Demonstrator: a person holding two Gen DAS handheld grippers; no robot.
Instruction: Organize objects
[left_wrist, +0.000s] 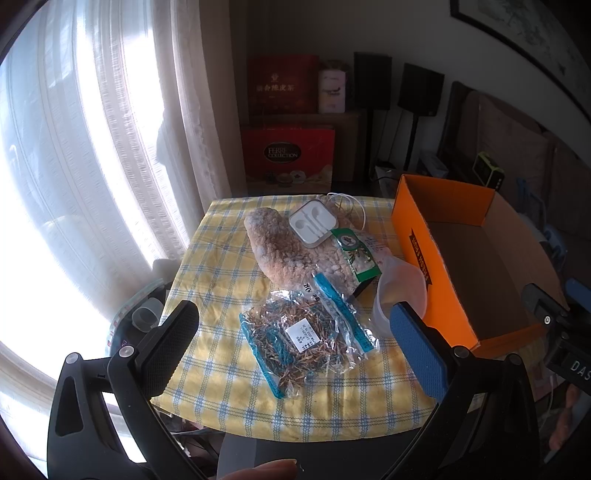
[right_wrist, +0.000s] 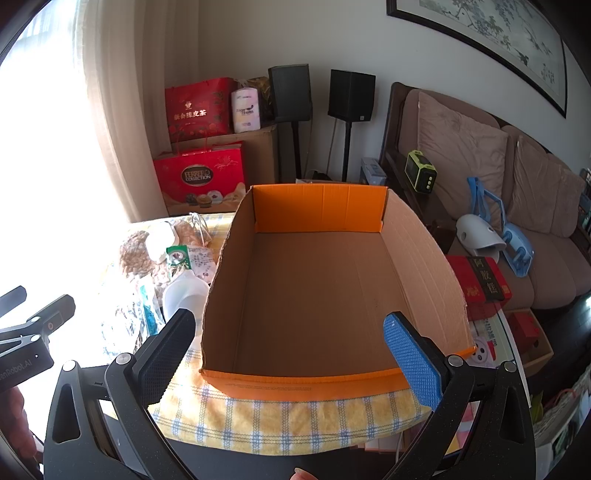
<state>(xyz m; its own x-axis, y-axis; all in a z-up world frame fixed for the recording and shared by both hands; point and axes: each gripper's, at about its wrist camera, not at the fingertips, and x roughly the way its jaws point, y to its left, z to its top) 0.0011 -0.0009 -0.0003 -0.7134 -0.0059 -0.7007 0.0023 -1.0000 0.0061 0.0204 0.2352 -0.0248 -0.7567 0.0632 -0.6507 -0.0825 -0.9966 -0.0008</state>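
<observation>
Evidently nothing is packed yet: both the left gripper (left_wrist: 295, 325) and right gripper (right_wrist: 291, 343) hover wide open and empty, the herb packet (left_wrist: 303, 336) lying mid-tablecloth (left_wrist: 229, 373) beside the empty orange cardboard box (right_wrist: 306, 291) at its right edge.

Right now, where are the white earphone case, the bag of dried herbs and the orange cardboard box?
white earphone case (left_wrist: 313, 224): left wrist view, on its clear lid.
bag of dried herbs (left_wrist: 295, 338): left wrist view, beside its white label.
orange cardboard box (right_wrist: 317, 284): right wrist view, on its bare brown floor.

Checked-cloth table (left_wrist: 236, 373) bearing orange box (left_wrist: 436, 266), snack bags (left_wrist: 306, 336), scoop (left_wrist: 399, 291).
</observation>
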